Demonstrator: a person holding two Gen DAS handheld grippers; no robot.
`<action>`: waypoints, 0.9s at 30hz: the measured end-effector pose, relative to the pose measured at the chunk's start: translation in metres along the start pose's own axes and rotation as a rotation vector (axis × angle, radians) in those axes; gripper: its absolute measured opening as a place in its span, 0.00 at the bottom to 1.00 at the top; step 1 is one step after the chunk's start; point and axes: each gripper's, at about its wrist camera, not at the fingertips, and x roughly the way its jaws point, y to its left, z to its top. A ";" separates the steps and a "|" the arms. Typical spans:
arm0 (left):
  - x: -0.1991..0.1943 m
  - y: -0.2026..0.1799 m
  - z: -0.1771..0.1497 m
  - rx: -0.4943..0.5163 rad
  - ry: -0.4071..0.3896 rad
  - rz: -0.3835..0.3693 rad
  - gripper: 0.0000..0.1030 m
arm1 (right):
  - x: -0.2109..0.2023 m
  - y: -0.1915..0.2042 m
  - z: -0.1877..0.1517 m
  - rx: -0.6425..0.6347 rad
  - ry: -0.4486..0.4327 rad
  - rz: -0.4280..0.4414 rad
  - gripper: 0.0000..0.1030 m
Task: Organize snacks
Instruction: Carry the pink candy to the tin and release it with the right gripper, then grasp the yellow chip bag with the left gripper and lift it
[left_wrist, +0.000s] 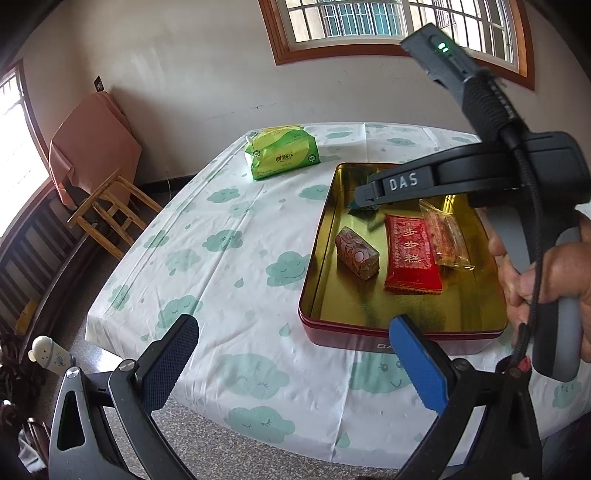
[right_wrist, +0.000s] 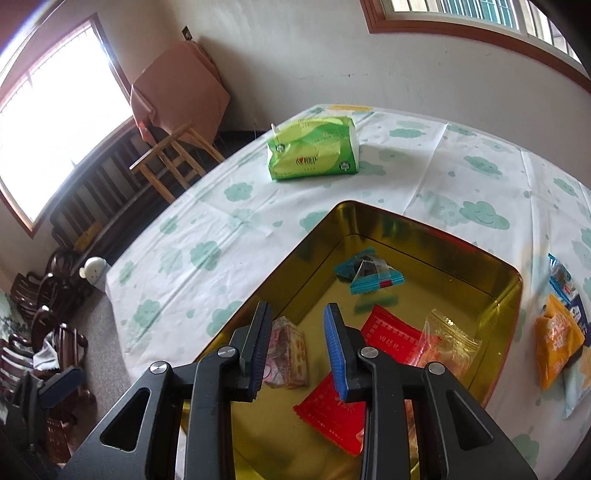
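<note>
At lower centre of the left wrist view, the left gripper (left_wrist: 291, 363) gapes wide and empty over the bench (left_wrist: 229, 236); right of centre the gold tin (left_wrist: 325, 236) holds a red packet (left_wrist: 412, 254). Low in the right wrist view, the right gripper (right_wrist: 299, 354) hangs narrowly parted, empty, above the tin (right_wrist: 436, 236), a teal candy (right_wrist: 369, 275) at frame centre.

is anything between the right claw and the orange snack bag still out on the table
Yes: the tin's right wall stands between the right claw, open above the tin's inside, and the orange snack bag lying on the tablecloth just outside it. Above the rim, nothing visible blocks the way.
</note>
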 end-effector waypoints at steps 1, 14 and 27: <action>0.000 -0.001 0.000 0.002 -0.001 0.000 1.00 | -0.004 -0.001 -0.002 0.004 -0.007 0.007 0.30; -0.012 -0.026 0.006 0.064 -0.027 -0.016 1.00 | -0.105 -0.062 -0.077 0.019 -0.142 -0.052 0.29; -0.025 -0.119 0.058 0.168 0.010 -0.468 1.00 | -0.217 -0.227 -0.206 0.195 -0.160 -0.532 0.29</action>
